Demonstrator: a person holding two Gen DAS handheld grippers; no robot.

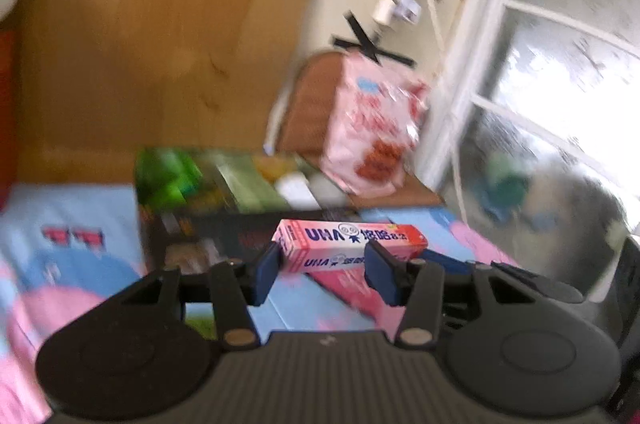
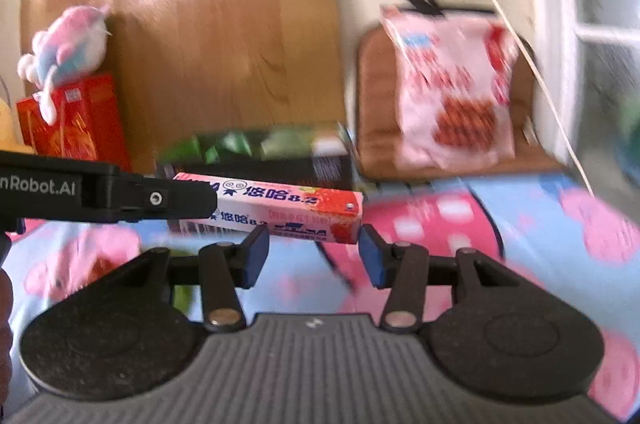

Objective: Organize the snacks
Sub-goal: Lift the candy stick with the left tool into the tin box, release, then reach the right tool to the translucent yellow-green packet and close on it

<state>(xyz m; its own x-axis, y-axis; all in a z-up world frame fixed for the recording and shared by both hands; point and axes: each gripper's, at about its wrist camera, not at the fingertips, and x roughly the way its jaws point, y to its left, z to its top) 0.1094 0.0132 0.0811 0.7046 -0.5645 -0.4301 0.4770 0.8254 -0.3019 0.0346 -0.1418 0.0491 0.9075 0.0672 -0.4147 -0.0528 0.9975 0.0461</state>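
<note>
Long pink candy box [image 1: 347, 244], blue lettering, clamped endwise by left gripper [image 1: 322, 270] and right gripper [image 2: 314, 256]

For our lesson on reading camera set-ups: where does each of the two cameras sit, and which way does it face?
Left wrist: on the left gripper, looking forward past its blue pads at the pink candy box between them.
Right wrist: on the right gripper, facing that box; the left gripper's finger crosses it.
Shared: the candy box, the black snack box, the pink bag.
</note>
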